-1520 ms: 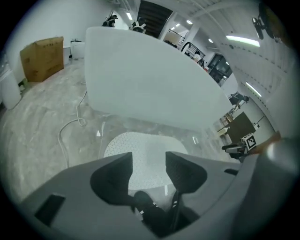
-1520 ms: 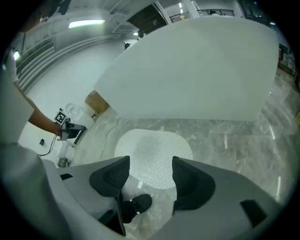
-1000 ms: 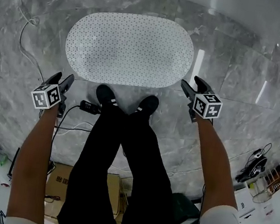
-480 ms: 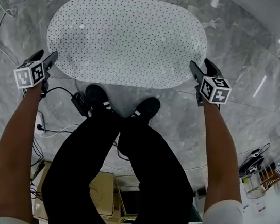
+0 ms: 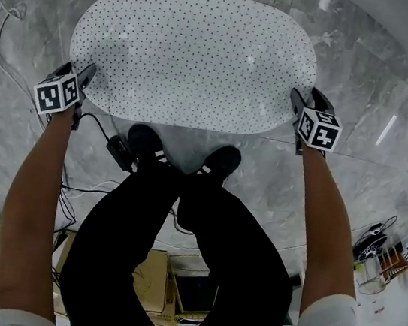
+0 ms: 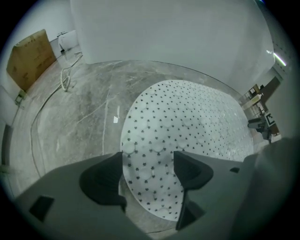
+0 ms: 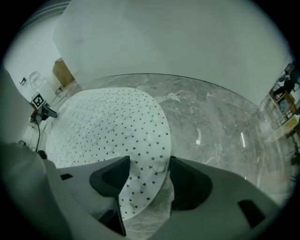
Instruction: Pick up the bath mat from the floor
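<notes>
The left gripper [image 5: 79, 71], jaws just spread wider, and the right gripper [image 5: 308, 100], also agape, each frame an end rim of the bath mat [image 5: 193, 54], probably light and floppy: pinch there.

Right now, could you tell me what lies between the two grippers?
Head view: only the bath mat. The jaws of the left gripper have just been opening, the mat's edge between them.

Left gripper [image 6: 148, 157]: jaws apart, just widened
</notes>
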